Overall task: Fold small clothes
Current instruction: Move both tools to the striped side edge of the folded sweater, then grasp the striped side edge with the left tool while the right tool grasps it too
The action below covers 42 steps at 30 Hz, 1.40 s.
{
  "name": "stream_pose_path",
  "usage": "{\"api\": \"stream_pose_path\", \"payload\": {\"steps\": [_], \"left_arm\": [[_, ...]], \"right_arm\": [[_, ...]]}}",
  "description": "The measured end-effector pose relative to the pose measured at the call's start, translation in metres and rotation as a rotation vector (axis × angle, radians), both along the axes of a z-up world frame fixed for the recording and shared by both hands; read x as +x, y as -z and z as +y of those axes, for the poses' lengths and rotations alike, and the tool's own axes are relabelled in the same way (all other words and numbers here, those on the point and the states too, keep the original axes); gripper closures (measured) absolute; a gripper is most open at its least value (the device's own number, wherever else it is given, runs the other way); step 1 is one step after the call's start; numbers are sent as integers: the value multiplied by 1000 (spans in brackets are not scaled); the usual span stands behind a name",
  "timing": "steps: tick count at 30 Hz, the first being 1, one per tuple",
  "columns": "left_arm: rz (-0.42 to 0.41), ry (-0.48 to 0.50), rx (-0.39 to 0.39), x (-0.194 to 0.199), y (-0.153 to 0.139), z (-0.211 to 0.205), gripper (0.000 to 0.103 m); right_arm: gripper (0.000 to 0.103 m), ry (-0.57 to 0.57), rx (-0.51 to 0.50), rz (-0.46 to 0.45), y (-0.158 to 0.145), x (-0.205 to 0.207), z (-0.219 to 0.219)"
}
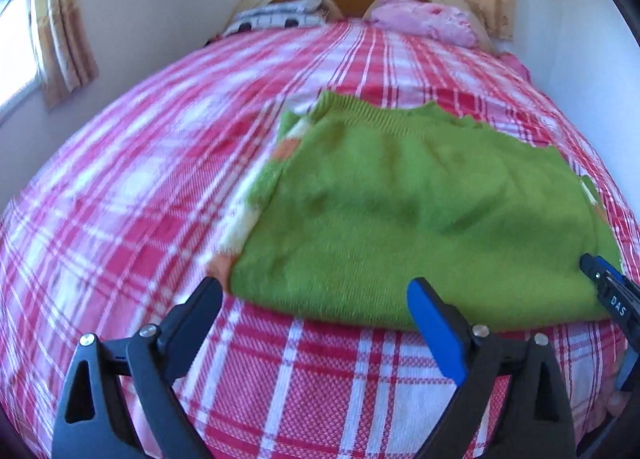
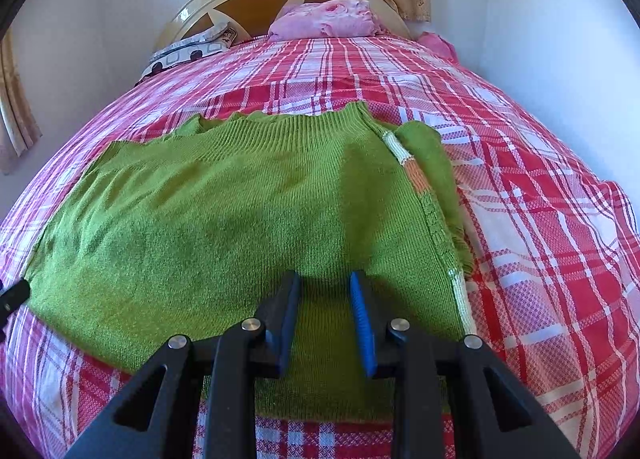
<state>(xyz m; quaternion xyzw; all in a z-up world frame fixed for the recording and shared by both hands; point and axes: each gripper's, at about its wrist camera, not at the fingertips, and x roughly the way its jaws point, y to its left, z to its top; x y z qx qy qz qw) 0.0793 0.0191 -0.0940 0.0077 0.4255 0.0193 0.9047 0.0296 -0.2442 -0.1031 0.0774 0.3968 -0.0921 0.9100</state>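
The only readable text is the white lettering "DAS", printed on the black finger of the right gripper [image 1: 604, 279], which enters the left wrist view at its right edge. Nothing else in either view carries legible writing.

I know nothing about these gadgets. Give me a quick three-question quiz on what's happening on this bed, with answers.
1. True or false: the left gripper has its jaws clamped on the green sweater.
2. What lies against the headboard: A) a pink bundle, B) a blue pillow, C) a teddy bear?
3. What pattern covers the bedspread?

Key:
1. False. Its jaws stand wide open beside the sweater's near corner, with nothing between them.
2. A.
3. Red, pink and white plaid.
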Motion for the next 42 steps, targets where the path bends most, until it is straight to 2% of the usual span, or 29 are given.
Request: {"api": "stream_pose_path", "payload": {"steps": [6, 7, 8, 9, 12, 16, 17, 19, 20, 21, 25, 27, 29, 34, 37, 39, 41, 42], "left_arm": [[29, -45, -84, 6, 13, 4, 7], [41, -49, -133, 9, 15, 6, 7], [55, -59, -223, 12, 19, 11, 7], [55, -75, -282, 13, 22, 15, 7], [-26, -125, -430, 10, 22, 28, 7], [-69, -183, -607, 15, 25, 43, 7], [-76, -180, -647, 18, 25, 45, 13], [-77, -157, -663, 26, 25, 45, 43], [-66, -136, -665, 32, 28, 44, 78], [-58, -131, -659, 35, 29, 45, 89], [-72, -138, -683, 28, 37, 51, 87], [-77, -166, -723, 24, 42, 59, 76], [-69, -178, -766, 25, 45, 65, 75], [-20, -138, -746, 40, 39, 67, 62], [-31, -125, -803, 39, 43, 74, 58], [-48, -129, -834, 38, 46, 77, 58], [-60, -135, -841, 38, 47, 78, 58], [-69, -135, -836, 38, 47, 79, 59]], "right_arm": [[75, 1, 0, -1, 0, 0, 0], [75, 1, 0, -1, 0, 0, 0], [75, 1, 1, -1, 0, 0, 0], [75, 1, 3, -2, 0, 0, 0], [75, 1, 2, -2, 0, 0, 0], [75, 2, 3, -3, 0, -1, 0], [75, 2, 3, -3, 0, -1, 0], [75, 2, 6, -4, 0, 0, 0], [75, 2, 7, -5, 0, 0, 0], [75, 2, 8, -5, 0, 0, 0], [75, 2, 17, -9, 0, -1, 1], [75, 2, 19, -10, 0, -1, 1], [75, 3, 15, -10, 0, -1, 1], [75, 10, -21, -7, -2, -2, 5], [75, 18, -41, -58, -17, -9, 11], [74, -8, -45, -125, -34, -14, 22], [70, -64, -48, -151, -50, -5, 45], [61, -102, -37, -149, -55, 3, 57]]}}
